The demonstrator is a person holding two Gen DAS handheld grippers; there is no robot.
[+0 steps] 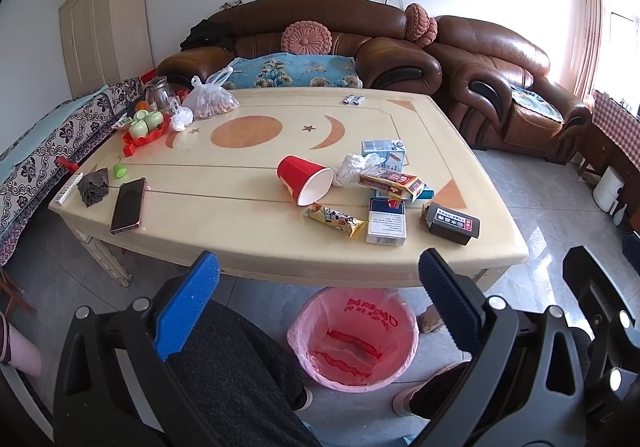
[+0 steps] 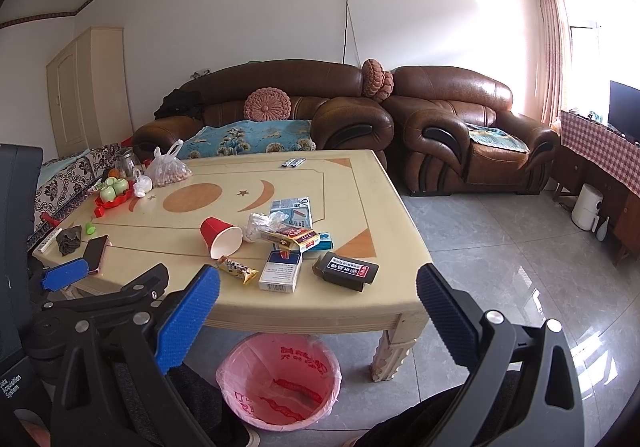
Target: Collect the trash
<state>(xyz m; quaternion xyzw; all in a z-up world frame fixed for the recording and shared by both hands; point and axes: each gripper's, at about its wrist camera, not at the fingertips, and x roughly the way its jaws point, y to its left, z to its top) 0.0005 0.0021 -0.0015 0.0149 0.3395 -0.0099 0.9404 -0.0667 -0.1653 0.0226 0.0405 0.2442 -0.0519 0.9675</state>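
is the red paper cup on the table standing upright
No, the red paper cup lies tipped on its side on the table, its white open mouth facing the near edge.

home living room, leather sofas (image 2: 304,107), coffee table (image 2: 352,183)

Living room with plain white walls (image 2: 240,7) and a dark trim strip up near the ceiling. Grey glossy tile floor (image 2: 500,267) picks up glare from the window (image 2: 584,47) on the right, which has pinkish curtains (image 2: 554,47). Brown leather sofa (image 2: 280,103) and matching armchair (image 2: 460,127) sit against the back wall, with a cream wardrobe (image 2: 76,87) in the left corner. A cream coffee table (image 2: 360,183) stands in front.
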